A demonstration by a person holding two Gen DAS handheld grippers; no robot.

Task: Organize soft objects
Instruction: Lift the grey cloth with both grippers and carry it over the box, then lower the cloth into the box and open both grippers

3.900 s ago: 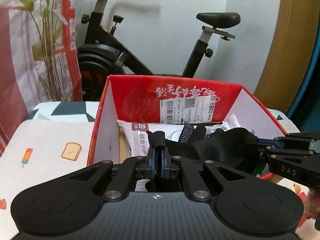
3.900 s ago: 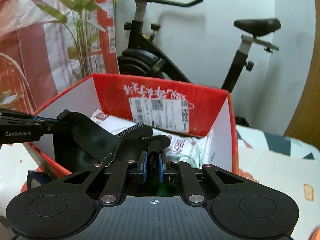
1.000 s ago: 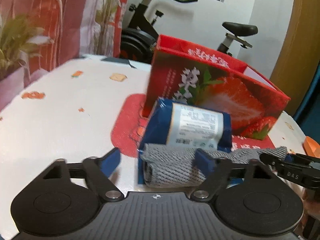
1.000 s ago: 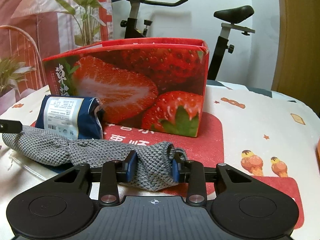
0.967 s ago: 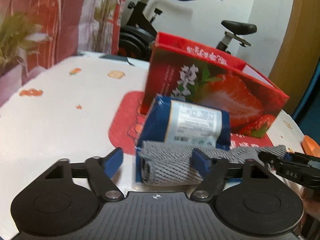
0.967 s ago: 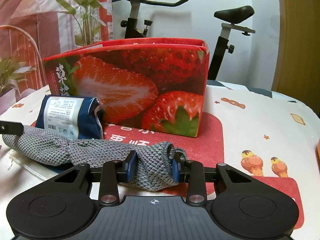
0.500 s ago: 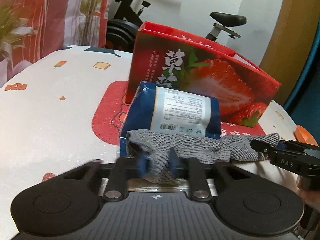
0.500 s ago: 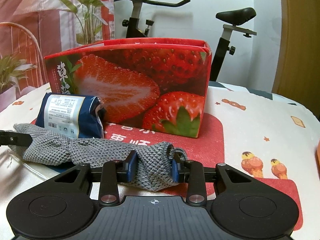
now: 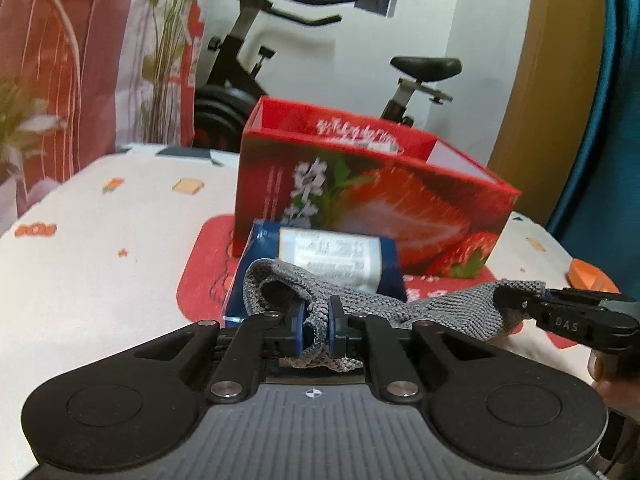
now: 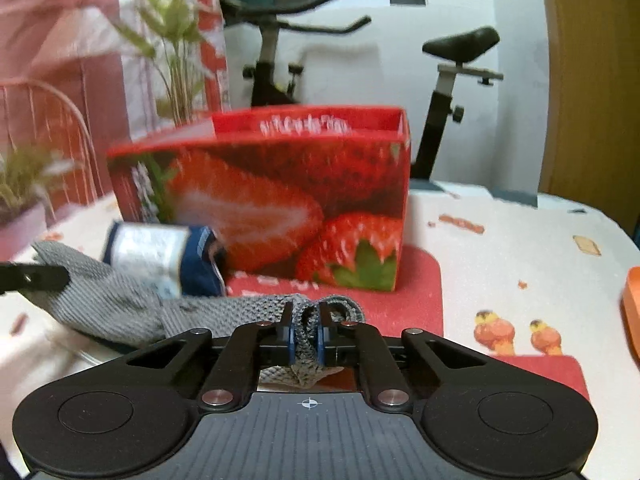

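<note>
Grey knit cloth (image 9: 448, 308): stretched between both grippers, above the tablecloth (image 9: 100, 248).
Left gripper (image 9: 317, 330): jaws closing, pads pressing one bunched end.
Right gripper (image 10: 305, 338): jaws closing, pinching the other end.
Blue packet (image 9: 336, 256): at 12 o'clock, just behind the cloth.
Strawberry box (image 10: 280, 200): behind the packet, top open.

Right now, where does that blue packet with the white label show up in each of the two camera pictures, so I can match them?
Left wrist view: the blue packet sits at centre, just beyond the tongs, in front of the strawberry box, with the grey knitted cloth draped before it.
Right wrist view: the blue packet lies at the left, beside the box's lower left corner.
Shared landmark: the strawberry box.
</note>
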